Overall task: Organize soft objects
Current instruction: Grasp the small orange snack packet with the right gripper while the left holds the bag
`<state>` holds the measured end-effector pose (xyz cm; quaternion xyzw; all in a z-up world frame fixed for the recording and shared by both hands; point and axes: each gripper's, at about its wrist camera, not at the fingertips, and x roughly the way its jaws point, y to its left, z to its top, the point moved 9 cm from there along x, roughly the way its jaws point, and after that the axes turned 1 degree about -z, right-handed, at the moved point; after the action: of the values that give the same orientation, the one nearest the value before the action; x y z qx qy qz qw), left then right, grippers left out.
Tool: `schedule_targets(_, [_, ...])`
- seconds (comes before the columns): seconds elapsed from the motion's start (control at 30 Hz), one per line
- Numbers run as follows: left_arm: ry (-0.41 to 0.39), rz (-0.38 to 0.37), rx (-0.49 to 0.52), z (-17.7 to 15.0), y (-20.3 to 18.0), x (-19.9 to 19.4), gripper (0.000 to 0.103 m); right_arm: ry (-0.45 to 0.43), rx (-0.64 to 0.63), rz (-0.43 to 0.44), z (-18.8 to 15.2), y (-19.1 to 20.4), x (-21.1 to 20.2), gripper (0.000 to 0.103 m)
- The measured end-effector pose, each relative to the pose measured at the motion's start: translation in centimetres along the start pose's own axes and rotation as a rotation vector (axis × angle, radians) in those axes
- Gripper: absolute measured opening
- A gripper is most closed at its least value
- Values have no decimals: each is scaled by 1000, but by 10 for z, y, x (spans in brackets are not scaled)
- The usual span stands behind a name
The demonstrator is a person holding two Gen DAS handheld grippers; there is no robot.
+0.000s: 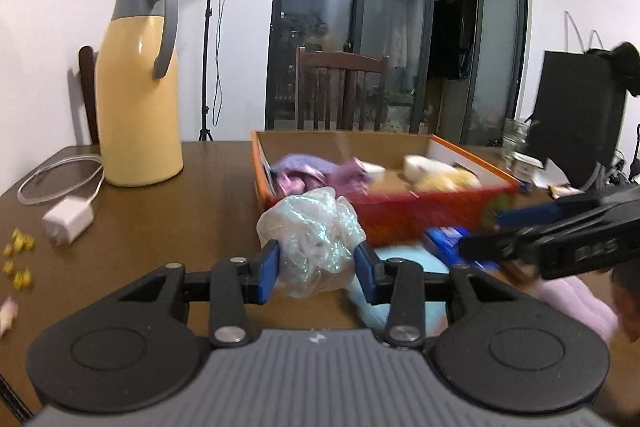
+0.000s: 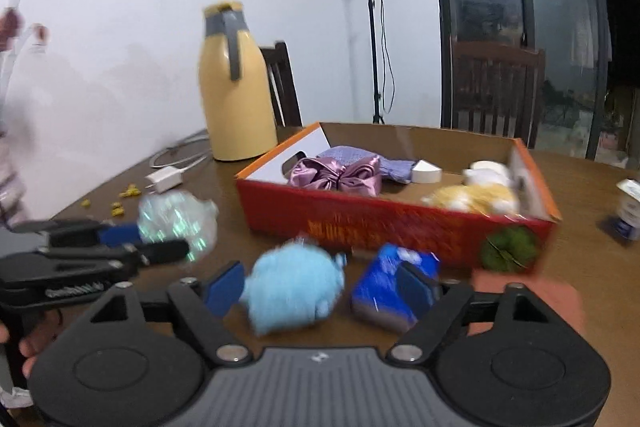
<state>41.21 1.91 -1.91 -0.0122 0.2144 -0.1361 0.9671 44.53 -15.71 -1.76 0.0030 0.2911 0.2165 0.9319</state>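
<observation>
1. My left gripper (image 1: 316, 269) is clamped narrow on the crinkly, translucent iridescent mesh pouf (image 1: 310, 241); both blue pads press into its sides, so I have it in hand, raised in front of the near wall of the box.
2. My right gripper (image 2: 324, 291) stands wide over the fluffy light-blue plush toy (image 2: 294, 287) lying on the brown wooden table (image 2: 592, 267). The toy sits between the jaws, near the left pad, but I cannot see either pad pressing it. The right pad overlaps a shiny blue foil packet (image 2: 386, 285) just beside the toy.
3. The red-and-orange cardboard box (image 2: 360, 227) already holds a purple satin bow with lilac cloth (image 2: 340, 175) and a yellow-and-white plush (image 2: 476, 197).
4. I judge the step in hand as carrying the pouf to the box while the other tongs line up on the blue plush.
5. Next, I would lift the pouf over the near wall, then release. For the right side, I would centre on the plush so the foil packet stays out of the bite.
</observation>
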Motion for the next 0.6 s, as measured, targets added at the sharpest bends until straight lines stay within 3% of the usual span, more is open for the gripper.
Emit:
schedule_targets(0.1, [-2, 35, -49, 9, 23, 25, 41, 97, 61, 18, 9, 3, 56, 75])
schedule_targets(0.2, [12, 28, -123, 0, 36, 38, 41, 170, 27, 4, 6, 16, 97, 69])
schedule_targets(0.3, [63, 53, -133, -13, 46, 43, 41, 199, -30, 0, -1, 28, 117, 57])
schedule_targets(0.4, [65, 69, -139, -13, 53, 41, 41, 163, -128, -9, -7, 44, 119, 49])
schedule_targets(0.47, [54, 63, -139, -12, 55, 38, 41, 145, -178, 11, -9, 52, 117, 24])
schedule_targets(0.6, [49, 94, -131, -7, 57, 33, 41, 83, -173, 81, -2, 65, 101, 14])
